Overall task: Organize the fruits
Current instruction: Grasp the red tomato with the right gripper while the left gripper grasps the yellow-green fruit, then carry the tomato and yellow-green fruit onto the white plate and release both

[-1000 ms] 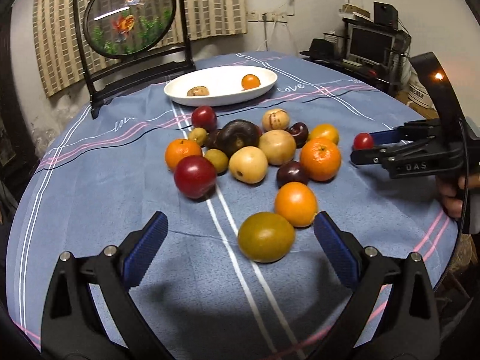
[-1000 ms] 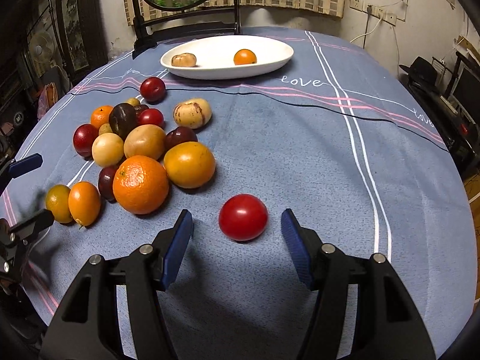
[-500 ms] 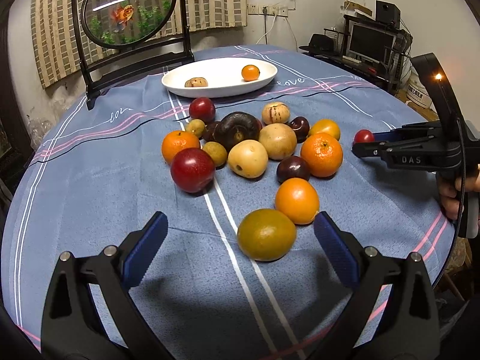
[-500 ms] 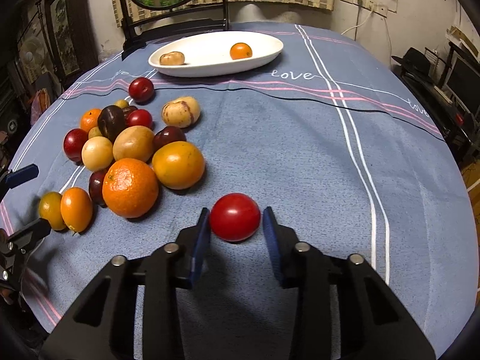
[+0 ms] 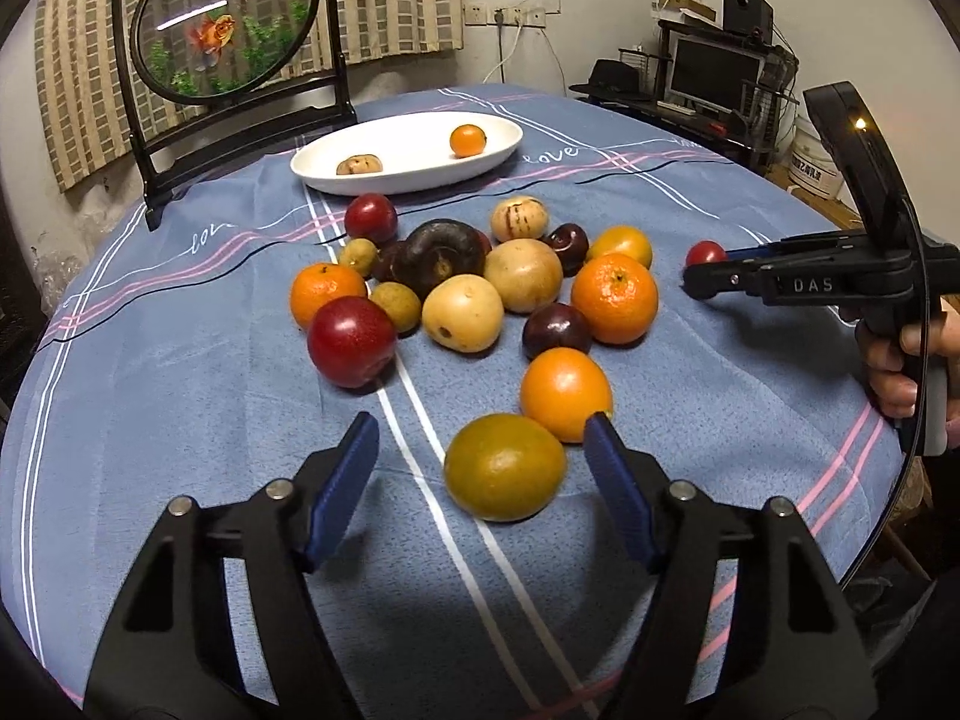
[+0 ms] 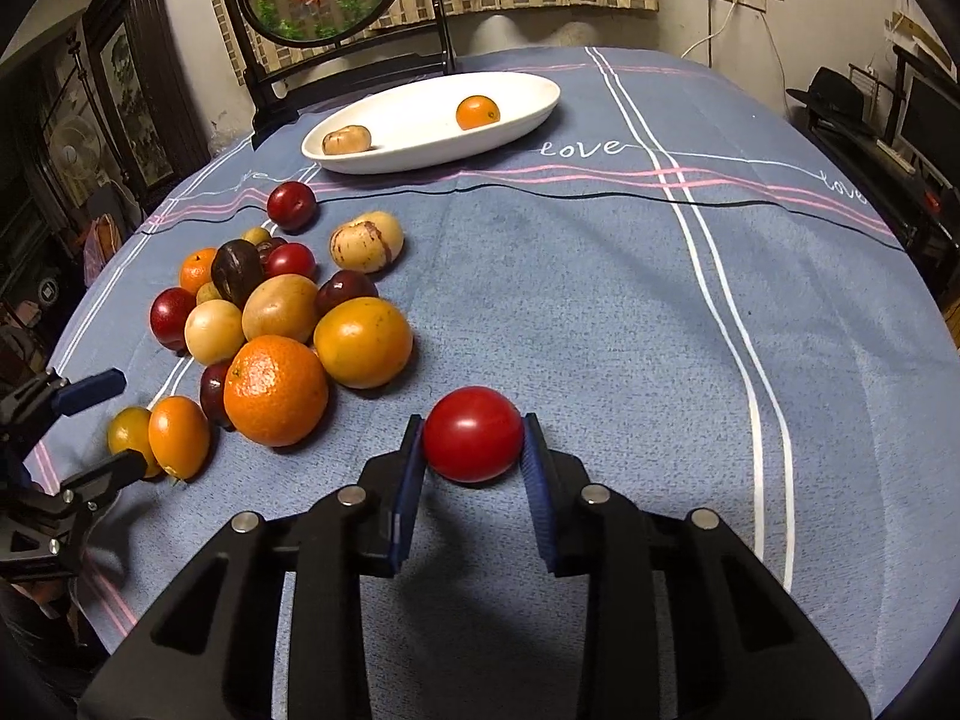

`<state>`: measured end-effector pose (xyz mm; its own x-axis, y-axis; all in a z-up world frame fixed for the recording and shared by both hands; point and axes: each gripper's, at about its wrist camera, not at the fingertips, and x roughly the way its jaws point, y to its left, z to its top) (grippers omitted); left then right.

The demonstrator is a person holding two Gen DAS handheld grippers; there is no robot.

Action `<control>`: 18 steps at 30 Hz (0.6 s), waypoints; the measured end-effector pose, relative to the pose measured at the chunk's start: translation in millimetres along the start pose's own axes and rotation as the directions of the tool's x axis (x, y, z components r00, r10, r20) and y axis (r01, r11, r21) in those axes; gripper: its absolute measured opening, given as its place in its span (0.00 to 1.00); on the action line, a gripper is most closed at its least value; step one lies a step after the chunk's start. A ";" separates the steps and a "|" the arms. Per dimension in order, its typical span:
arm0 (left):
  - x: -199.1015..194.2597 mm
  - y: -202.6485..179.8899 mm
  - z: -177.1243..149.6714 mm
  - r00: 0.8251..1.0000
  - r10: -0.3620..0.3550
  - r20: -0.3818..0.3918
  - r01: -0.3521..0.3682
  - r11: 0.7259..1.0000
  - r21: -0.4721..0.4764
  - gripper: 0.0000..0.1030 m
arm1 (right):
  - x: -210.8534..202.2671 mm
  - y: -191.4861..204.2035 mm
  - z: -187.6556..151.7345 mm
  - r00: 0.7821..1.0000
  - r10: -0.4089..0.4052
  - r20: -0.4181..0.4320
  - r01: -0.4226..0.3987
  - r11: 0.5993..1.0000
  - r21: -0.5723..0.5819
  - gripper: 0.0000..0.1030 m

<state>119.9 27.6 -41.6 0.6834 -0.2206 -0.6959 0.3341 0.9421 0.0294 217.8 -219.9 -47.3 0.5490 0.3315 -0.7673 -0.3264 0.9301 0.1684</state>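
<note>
A yellow-green round fruit lies on the blue tablecloth between the jaws of my left gripper. Those jaws are closing, and the pads stand clear of the fruit on both sides. Behind it an orange fruit touches it. My right gripper is shut on a red tomato that rests on the cloth. A heap of oranges, plums and pale fruits lies mid-table. The white oval plate at the back holds a small orange and a brownish fruit.
A round goldfish picture in a black stand rises behind the plate. A person's hand grips the right tool at the table's right edge. A desk with a monitor stands beyond. Bare cloth stretches right of the heap.
My left jaws have narrowed around the yellow-green fruit. My right jaws, open on either side of the red tomato a second ago, have closed onto it.
</note>
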 end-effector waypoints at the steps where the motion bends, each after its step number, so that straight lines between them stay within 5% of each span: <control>1: 0.0 -0.2 -0.3 1.000 -0.005 -0.001 0.005 1.000 0.002 0.69 | -0.3 -1.0 0.1 1.000 0.003 0.002 -0.003 1.000 0.004 0.31; 7: 9.7 1.0 -0.8 0.997 -0.045 -0.058 0.045 0.999 -0.002 0.46 | -1.7 -2.0 -0.6 1.000 0.011 0.006 -0.011 1.000 0.010 0.31; 18: 8.2 -3.4 -6.3 0.997 -0.047 -0.068 0.047 0.999 -0.004 0.42 | -3.1 -3.4 -0.7 1.000 0.021 0.011 -0.021 1.000 0.022 0.31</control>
<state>120.3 24.1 -51.9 0.6208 -0.2472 -0.7440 0.3631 0.9317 -0.0066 216.7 -224.2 -45.9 0.5501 0.3527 -0.7570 -0.3210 0.9261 0.1983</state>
